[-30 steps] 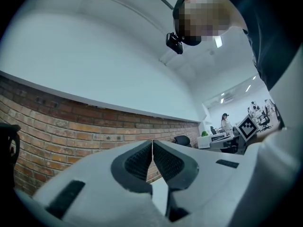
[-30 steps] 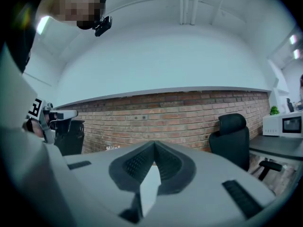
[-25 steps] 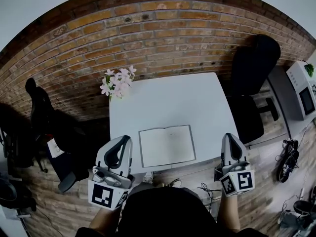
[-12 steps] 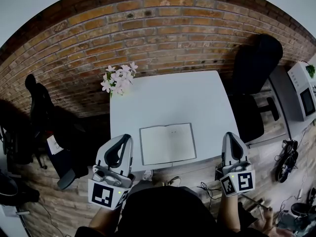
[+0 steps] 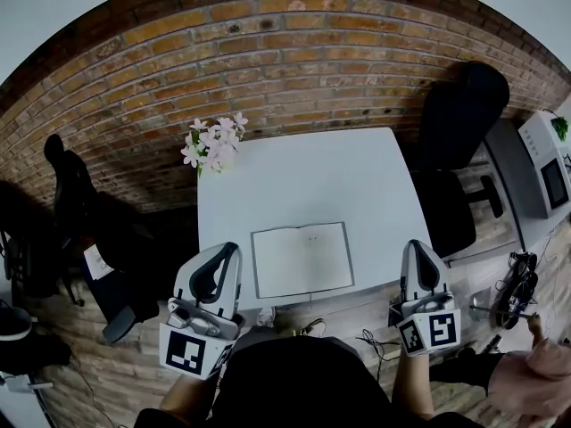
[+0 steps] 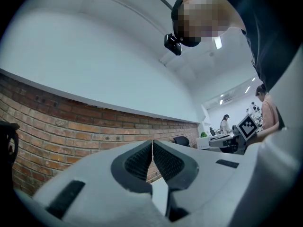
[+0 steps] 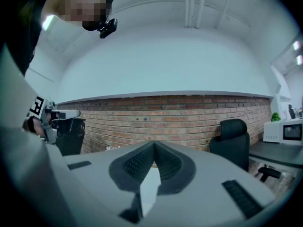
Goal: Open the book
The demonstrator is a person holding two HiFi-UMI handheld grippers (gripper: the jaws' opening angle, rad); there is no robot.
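Note:
The book [image 5: 302, 259] lies open and flat near the front edge of the white table [image 5: 312, 181], its pale pages facing up. My left gripper [image 5: 223, 255] hovers at the table's front left corner, beside the book, its jaws closed tip to tip with nothing between them [image 6: 152, 142]. Off the table's front right corner my right gripper [image 5: 419, 250] is held apart from the book, also shut and empty [image 7: 154, 144]. The book is hidden behind the jaws in both gripper views.
A bunch of pink-white flowers [image 5: 212, 145] stands at the table's back left corner before a brick wall [image 5: 268, 61]. A black office chair [image 5: 459, 123] is at the right, another dark chair [image 5: 76, 203] at the left. A person's hand [image 5: 535, 382] shows at lower right.
Both grippers and the book have stayed put. A person's hand has come into the lower right of the head view.

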